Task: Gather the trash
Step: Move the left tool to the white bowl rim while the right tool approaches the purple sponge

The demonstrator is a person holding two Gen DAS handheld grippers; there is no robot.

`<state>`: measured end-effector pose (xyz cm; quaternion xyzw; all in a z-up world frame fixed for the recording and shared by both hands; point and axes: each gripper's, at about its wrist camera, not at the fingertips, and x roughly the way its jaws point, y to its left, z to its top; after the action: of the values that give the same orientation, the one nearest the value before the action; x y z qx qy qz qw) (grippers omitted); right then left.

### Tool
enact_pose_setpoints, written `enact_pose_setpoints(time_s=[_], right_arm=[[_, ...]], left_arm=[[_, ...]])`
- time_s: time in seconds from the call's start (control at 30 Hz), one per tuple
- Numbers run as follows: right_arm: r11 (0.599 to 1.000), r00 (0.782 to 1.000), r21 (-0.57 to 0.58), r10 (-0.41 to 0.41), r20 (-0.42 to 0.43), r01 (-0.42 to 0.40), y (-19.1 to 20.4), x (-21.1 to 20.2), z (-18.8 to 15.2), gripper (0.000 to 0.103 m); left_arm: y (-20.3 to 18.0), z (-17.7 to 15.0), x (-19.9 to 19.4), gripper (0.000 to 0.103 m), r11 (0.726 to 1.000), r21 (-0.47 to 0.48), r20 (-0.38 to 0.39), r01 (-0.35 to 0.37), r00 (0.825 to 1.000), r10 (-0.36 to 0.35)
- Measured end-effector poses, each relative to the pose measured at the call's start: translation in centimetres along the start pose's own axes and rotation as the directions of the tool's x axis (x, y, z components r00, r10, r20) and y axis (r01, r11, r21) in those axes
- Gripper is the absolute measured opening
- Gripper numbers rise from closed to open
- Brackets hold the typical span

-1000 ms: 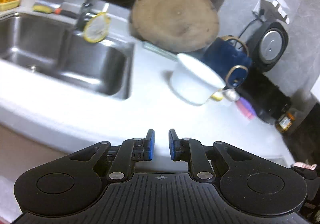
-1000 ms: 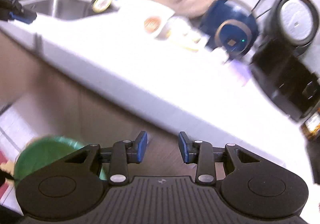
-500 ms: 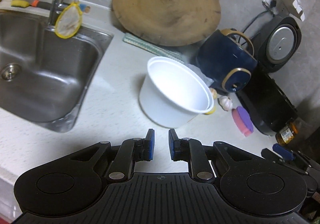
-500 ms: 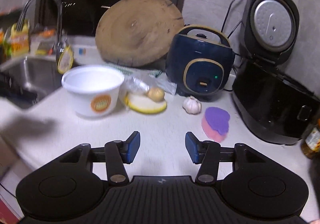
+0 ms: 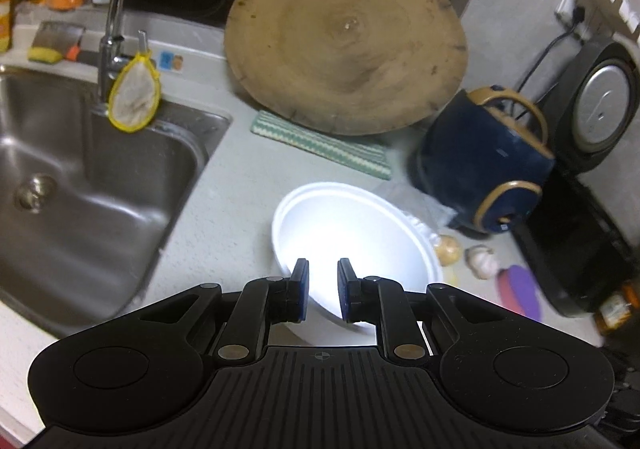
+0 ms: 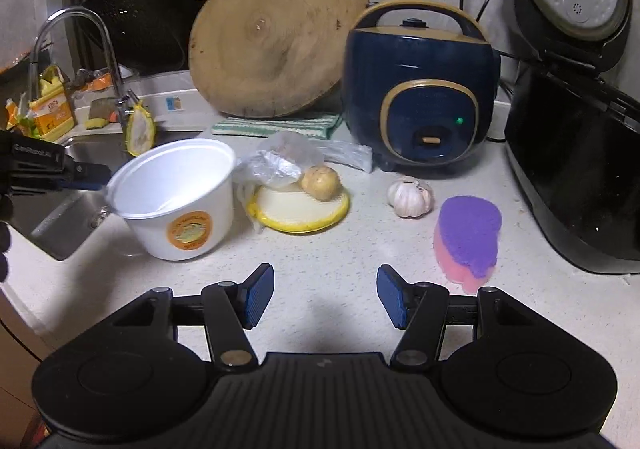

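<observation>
A white disposable bowl [image 5: 352, 233] with an orange label [image 6: 176, 197] stands on the counter beside the sink. My left gripper [image 5: 322, 291] is over the bowl's near rim, its jaws a narrow gap apart; in the right wrist view its fingertips [image 6: 86, 175] reach the bowl's left rim. A crumpled clear plastic bag [image 6: 280, 161] lies behind a yellow-rimmed lid [image 6: 296, 209] that carries a small potato [image 6: 320, 181]. My right gripper [image 6: 322, 295] is open and empty above the bare counter, short of these.
A steel sink [image 5: 80, 185] with a tap lies left. A round wooden board [image 6: 276, 37] leans at the back over a striped cloth [image 5: 320, 145]. A blue rice cooker [image 6: 420, 89], a black cooker [image 6: 576, 129], a garlic bulb [image 6: 410, 197] and a purple-pink sponge [image 6: 468, 237] are to the right.
My left gripper has moved forward over the bowl's rim. My right gripper has swung up to the counter, moved closer and opened wider.
</observation>
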<state>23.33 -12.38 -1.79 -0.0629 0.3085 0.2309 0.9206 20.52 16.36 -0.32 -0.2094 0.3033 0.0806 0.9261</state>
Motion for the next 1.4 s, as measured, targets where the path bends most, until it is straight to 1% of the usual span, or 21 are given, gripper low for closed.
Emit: enact_pose_setpoints(time_s=[0.23, 0.4, 0.47, 0.57, 0.63, 0.7, 0.77, 0.83, 0.93, 1.03, 1.13, 1.2, 1.33, 1.4], right_arm=[[1.000, 1.000, 0.009, 0.019, -0.010, -0.019, -0.7, 1.8, 0.0, 0.057], [1.000, 1.000, 0.002, 0.016, -0.010, -0.016, -0.9, 1.9, -0.1, 0.057], [1.000, 1.000, 0.000, 0.012, -0.012, -0.012, -1.0, 1.8, -0.2, 0.057], [1.000, 1.000, 0.008, 0.010, -0.015, -0.009, -1.1, 1.5, -0.6, 0.057], [1.000, 1.000, 0.005, 0.007, -0.013, -0.007, -1.1, 1.2, -1.0, 0.057], [1.000, 1.000, -0.003, -0.001, -0.013, 0.001, -1.0, 0.8, -1.4, 0.057], [1.000, 1.000, -0.005, -0.009, -0.016, 0.009, -1.0, 0.5, -1.8, 0.057], [1.000, 1.000, 0.003, -0.015, -0.022, 0.015, -1.2, 0.3, -2.2, 0.057], [1.000, 0.999, 0.019, -0.020, -0.031, 0.021, -1.4, 0.0, -2.8, 0.057], [0.999, 0.999, 0.024, -0.022, -0.035, 0.023, -1.4, -0.3, -3.3, 0.057], [0.999, 0.999, 0.024, -0.024, -0.042, 0.025, -1.3, -0.4, -3.8, 0.057], [0.999, 0.999, 0.027, -0.027, -0.044, 0.028, -1.3, -0.5, -4.0, 0.057], [0.999, 0.999, 0.035, -0.030, -0.037, 0.032, -1.4, -0.4, -3.9, 0.058], [0.999, 0.999, 0.027, -0.038, -0.030, 0.039, -1.5, -0.2, -3.6, 0.058]], left_arm=[[0.0, 0.4, 1.3, 0.018, 0.996, 0.019, -0.024, -0.091, 0.996, 0.091], [0.4, 0.4, 1.8, 0.019, 0.985, 0.035, -0.019, -0.168, 0.985, 0.169], [0.6, 0.5, 2.1, 0.021, 0.981, 0.039, -0.018, -0.190, 0.981, 0.191], [1.1, 0.6, 2.2, 0.021, 0.978, 0.012, -0.007, -0.207, 0.978, 0.207], [1.5, 0.6, 2.0, 0.021, 0.980, -0.007, 0.015, -0.200, 0.980, 0.201], [1.5, 0.7, 1.8, 0.021, 0.982, -0.005, 0.037, -0.191, 0.981, 0.191], [1.3, 0.6, 1.5, 0.021, 0.985, 0.023, 0.063, -0.173, 0.983, 0.171], [1.0, 0.5, 1.5, 0.021, 0.983, 0.055, 0.065, -0.174, 0.983, 0.170], [1.1, 0.4, 2.0, 0.021, 0.979, 0.055, 0.044, -0.194, 0.980, 0.192], [1.3, 0.1, 2.5, 0.021, 0.982, 0.046, 0.020, -0.181, 0.983, 0.180], [1.3, -0.6, 3.3, 0.021, 0.989, 0.031, -0.029, -0.145, 0.989, 0.146], [1.2, -1.1, 3.6, 0.022, 0.994, 0.026, -0.053, -0.102, 0.993, 0.104], [0.3, -2.4, 3.2, 0.023, 0.998, 0.028, -0.064, -0.053, 0.996, 0.055], [0.1, -3.1, 2.6, 0.023, 1.000, 0.007, -0.070, -0.021, 0.997, 0.022]])
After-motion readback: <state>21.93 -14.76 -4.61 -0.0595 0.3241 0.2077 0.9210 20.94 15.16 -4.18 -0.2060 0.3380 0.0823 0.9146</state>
